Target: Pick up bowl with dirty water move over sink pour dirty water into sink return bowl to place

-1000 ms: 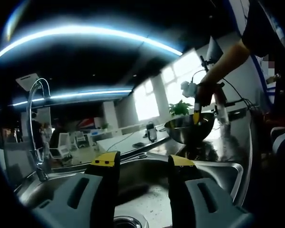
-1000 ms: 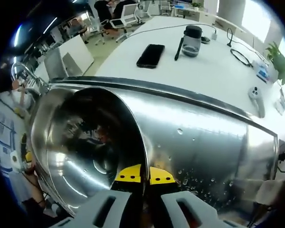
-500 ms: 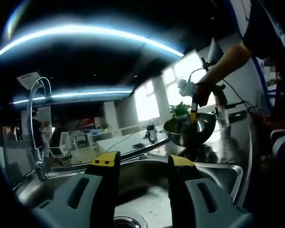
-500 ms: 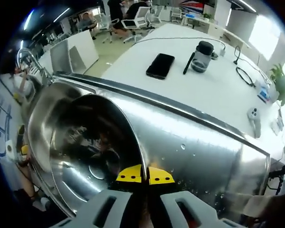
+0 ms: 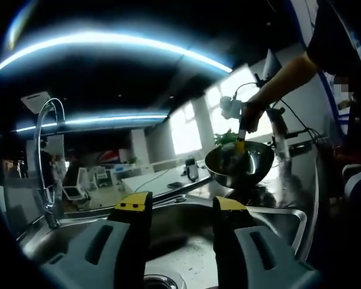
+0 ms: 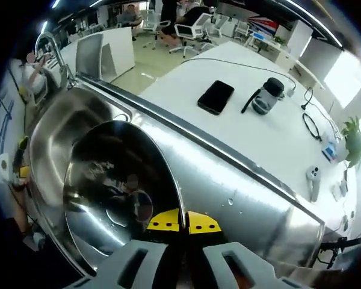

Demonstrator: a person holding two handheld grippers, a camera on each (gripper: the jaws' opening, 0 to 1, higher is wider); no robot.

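Stainless-steel sink basin [image 5: 271, 220] is lying at lower frame. Round polished steel bowl [image 6: 117, 189] is being pinched at its rim by the right gripper [image 6: 185, 221], lower centre; left gripper [image 5: 179, 205] is being held spread. Rim should be kept level until over the basin.

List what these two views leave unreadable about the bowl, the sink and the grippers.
- Water in the bowl: right gripper view, reflections on the steel hide any level.
- Sink drain: left gripper view, cut by the bottom edge behind the left gripper.
- Right gripper pad contact with the rim: its own jaws cover it.
- Bowl's underside clearance: left gripper view, too dark.
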